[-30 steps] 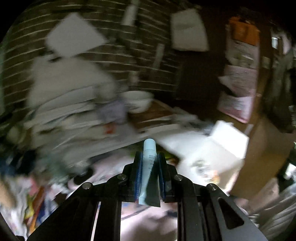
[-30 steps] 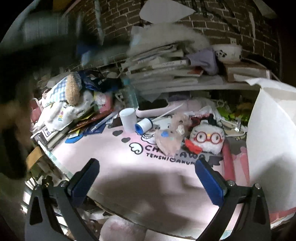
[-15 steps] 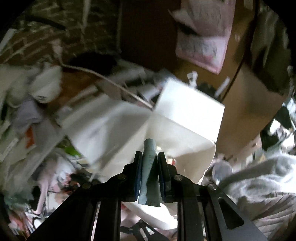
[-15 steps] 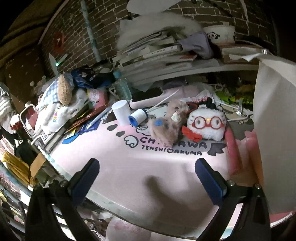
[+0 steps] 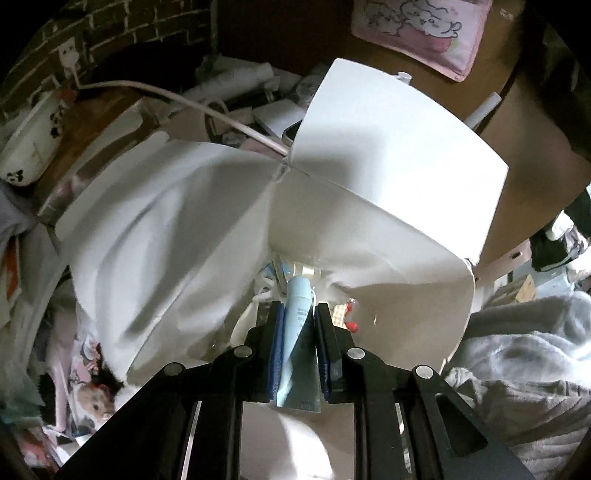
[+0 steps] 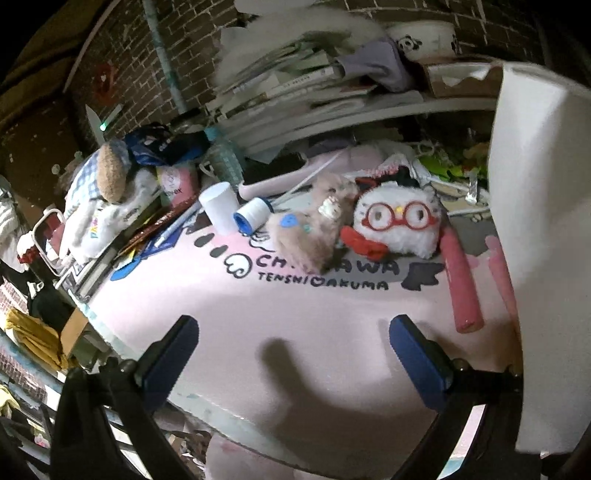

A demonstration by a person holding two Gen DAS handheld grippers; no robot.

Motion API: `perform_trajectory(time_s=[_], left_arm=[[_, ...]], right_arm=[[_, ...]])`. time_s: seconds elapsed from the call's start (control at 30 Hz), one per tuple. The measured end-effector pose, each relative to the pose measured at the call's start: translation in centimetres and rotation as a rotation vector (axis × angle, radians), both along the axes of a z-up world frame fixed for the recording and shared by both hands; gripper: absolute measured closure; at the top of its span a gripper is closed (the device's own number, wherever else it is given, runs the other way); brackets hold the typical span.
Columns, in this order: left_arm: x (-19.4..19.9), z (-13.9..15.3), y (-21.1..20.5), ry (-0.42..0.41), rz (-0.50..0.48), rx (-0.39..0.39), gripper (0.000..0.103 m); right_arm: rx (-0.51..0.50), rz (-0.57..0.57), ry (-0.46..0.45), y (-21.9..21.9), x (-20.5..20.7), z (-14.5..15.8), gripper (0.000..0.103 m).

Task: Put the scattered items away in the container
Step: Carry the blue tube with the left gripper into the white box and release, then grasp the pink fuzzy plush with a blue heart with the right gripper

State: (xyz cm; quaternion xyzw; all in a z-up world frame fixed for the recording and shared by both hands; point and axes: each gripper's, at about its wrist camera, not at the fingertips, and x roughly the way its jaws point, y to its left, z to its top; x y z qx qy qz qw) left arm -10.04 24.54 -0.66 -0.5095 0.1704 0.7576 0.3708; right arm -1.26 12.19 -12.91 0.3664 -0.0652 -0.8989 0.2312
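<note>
My left gripper (image 5: 298, 314) is shut on a pale blue tube (image 5: 298, 332), nose down over the mouth of a white box (image 5: 388, 177) whose flaps stand open; small items show at its bottom. In the right wrist view my right gripper (image 6: 293, 341) hangs open above the pink desk mat (image 6: 295, 317), nothing between its fingers. Beyond it lie a white plush with red glasses (image 6: 397, 221), a beige plush (image 6: 314, 229), a white cup (image 6: 219, 206), a white bottle with a blue cap (image 6: 253, 216) and a pink tube (image 6: 461, 284). The box's white flap (image 6: 539, 240) fills the right edge.
A shelf (image 6: 369, 107) stacked with books, cloth and a panda bowl (image 6: 424, 33) runs behind the mat. Bags and a checked plush (image 6: 107, 173) pile up at the left. A white cable (image 5: 177, 99) crosses behind the box. Grey fabric (image 5: 517, 354) lies at its right.
The left gripper swung right from the cluttered desk, tilted down over the open box, still gripping the tube. The right gripper sank slightly toward the mat, jaws wide as before.
</note>
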Motion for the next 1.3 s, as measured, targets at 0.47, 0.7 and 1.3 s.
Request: perform_trajectory(time_s=[0.47,0.7,1.3], left_arm=[[0.8,2.7,-2.8,0.076,0.017,0.082,0.008],[2.5,6.7,-12.0,0.112,0.171,0.266,0.000],[11.3,-2.9,-33.3,0.329,0.844,0.317,0.000]], right_arm=[[0.078,-0.036,0.053,1.1,-0.1,-0.5,0.000],[0.135,-0.027,0.162,0.6,1.5,-0.4,0.001],[0.232,0.009,0.229,-4.2,0.5,1.2,0.043]])
